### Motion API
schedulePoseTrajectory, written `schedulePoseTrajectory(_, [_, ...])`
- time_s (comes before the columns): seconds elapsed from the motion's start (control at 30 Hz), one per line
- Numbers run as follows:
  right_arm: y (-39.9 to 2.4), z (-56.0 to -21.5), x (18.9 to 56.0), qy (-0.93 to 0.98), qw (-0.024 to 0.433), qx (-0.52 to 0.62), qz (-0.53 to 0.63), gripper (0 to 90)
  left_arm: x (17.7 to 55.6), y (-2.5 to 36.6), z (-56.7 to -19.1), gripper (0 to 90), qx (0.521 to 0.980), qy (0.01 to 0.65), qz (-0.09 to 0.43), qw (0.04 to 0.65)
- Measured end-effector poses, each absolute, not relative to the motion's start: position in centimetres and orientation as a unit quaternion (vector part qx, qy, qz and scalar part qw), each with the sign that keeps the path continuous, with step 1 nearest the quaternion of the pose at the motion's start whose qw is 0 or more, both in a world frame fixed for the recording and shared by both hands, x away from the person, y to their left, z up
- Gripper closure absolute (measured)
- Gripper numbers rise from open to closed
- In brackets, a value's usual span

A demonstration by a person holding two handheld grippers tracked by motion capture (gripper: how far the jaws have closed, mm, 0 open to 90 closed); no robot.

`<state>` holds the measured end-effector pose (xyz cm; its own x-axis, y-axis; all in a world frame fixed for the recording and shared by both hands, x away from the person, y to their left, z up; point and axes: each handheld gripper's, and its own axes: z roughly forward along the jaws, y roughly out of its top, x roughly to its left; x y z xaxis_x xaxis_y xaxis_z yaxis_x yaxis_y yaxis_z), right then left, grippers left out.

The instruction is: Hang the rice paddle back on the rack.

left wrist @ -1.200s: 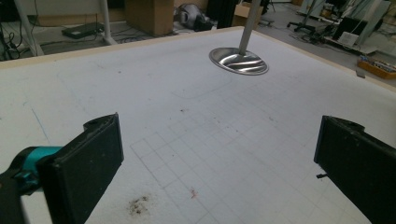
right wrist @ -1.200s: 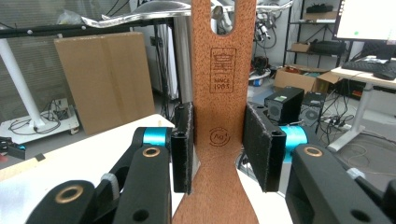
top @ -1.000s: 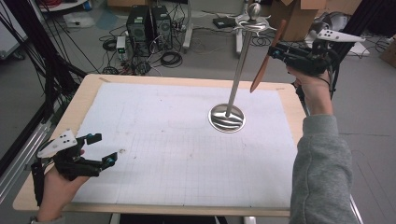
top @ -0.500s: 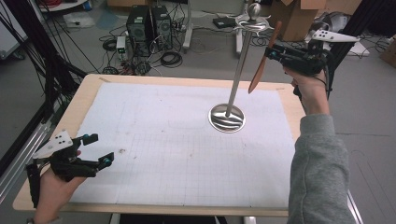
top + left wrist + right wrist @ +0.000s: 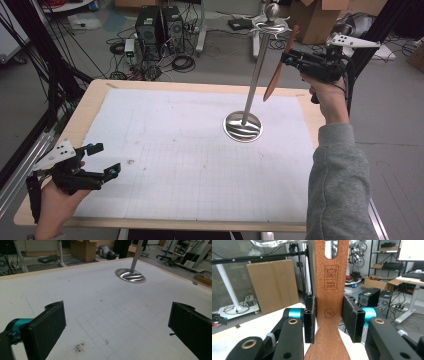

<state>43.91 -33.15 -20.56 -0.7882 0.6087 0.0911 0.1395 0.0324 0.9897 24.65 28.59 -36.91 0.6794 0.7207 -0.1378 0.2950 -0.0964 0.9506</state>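
Right gripper (image 5: 292, 61) clamped on wooden spatula (image 5: 329, 297), stamped handle close up, left gripper (image 5: 102, 160) agape

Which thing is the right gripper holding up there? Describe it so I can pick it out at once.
Start at the steel stand on the white mat, right of centre, and follow its pole up to the hooks. Just right of the pole, the right gripper clamps a flat brown wooden spatula near those hooks. It is the one wooden thing, with a slot in its handle and a stamped logo.
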Motion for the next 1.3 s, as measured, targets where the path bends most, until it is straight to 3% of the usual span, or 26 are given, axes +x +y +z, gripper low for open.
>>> schedulePoseTrajectory(0.5, [-33.0, -20.7, 43.9, 0.694, 0.191, 0.269, 0.64, 64.3, 24.8, 28.5, -37.2, 1.8, 0.719, 0.358, 0.185, 0.566])
schedulePoseTrajectory(0.67, [-32.6, -20.7, 43.9, 0.694, 0.208, 0.272, 0.633, 60.0, 24.9, 28.4, -37.2, 1.8, 0.718, 0.358, 0.185, 0.567])
schedulePoseTrajectory(1.0, [-32.7, -20.6, 43.6, 0.688, 0.216, 0.281, 0.633, 40.0, 25.2, 28.2, -37.2, 1.8, 0.719, 0.357, 0.182, 0.567])
schedulePoseTrajectory(1.2, [-32.1, -20.6, 43.2, 0.694, 0.224, 0.281, 0.624, 18.2, 25.7, 27.7, -37.2, 1.8, 0.723, 0.35, 0.178, 0.568])
schedulePoseTrajectory(1.3, [-31.9, -20.9, 43.0, 0.691, 0.233, 0.276, 0.626, 14.6, 26.0, 27.3, -37.3, 1.8, 0.725, 0.348, 0.174, 0.568])
